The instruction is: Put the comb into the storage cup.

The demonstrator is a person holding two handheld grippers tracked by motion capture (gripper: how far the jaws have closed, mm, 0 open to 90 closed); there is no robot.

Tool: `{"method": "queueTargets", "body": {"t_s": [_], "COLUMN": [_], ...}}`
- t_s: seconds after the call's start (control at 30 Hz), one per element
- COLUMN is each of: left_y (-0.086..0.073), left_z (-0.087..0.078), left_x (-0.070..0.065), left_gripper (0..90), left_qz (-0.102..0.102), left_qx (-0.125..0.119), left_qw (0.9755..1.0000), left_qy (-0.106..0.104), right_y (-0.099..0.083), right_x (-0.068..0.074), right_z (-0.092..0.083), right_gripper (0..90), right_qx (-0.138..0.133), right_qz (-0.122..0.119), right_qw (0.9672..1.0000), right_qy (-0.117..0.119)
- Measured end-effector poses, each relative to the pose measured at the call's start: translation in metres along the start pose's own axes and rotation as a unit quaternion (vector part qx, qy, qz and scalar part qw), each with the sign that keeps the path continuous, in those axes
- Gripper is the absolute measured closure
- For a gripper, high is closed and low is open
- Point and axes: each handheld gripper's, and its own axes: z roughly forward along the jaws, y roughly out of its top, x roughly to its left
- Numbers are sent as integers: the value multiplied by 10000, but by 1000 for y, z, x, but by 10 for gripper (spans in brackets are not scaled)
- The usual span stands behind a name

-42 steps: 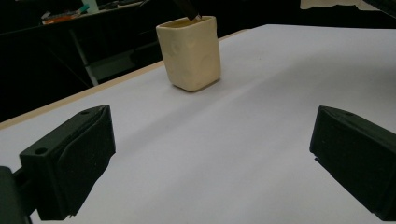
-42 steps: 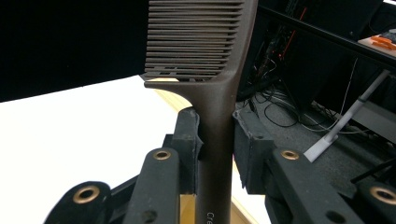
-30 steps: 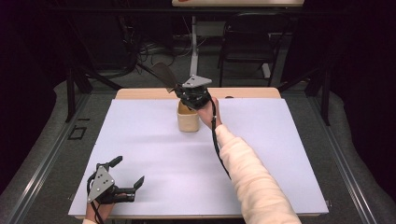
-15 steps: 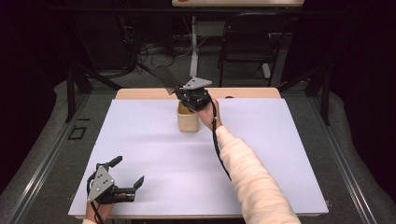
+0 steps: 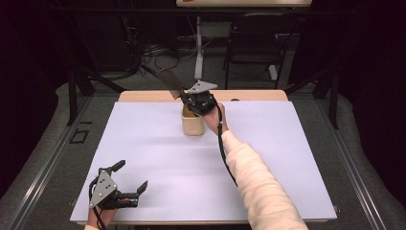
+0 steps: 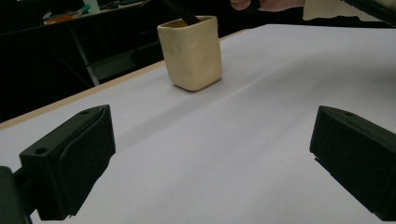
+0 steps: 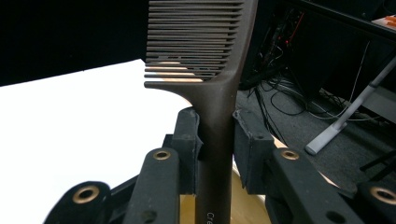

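While the right gripper (image 5: 195, 101) hovered over the cup (image 5: 192, 122) at the far middle of the white mat (image 5: 287, 143), its jaws were clamped on the handle of a dark comb (image 7: 210, 70), teeth uppermost, handle end down in the cup. At the near left corner, the left gripper (image 5: 130, 191) rested with jaws wide apart, grasping nothing.

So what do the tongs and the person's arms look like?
Both tongs are black, each with a grey three-cornered plate on top and a black cable trailing back. The left tongs have two blocky black jaws with soft-looking pads. The right tongs have black arms with round brass-coloured rivets showing in the right gripper view. The right arm wears a cream sleeve.
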Motion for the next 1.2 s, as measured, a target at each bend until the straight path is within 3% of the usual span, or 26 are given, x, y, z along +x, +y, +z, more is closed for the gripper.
{"method": "queueTargets", "body": {"t_s": [1.2], "left_y": [0], "left_z": [0], "left_x": [0], "left_gripper": [3], "left_qz": [-3], "left_qx": [-2], "left_qw": [10000], "left_qy": [-1], "right_y": [-14], "right_x": [-2], "right_z": [7], "right_gripper": [716], "right_qx": [408], "right_qz": [81], "right_qw": [9991], "right_qy": [102]}}
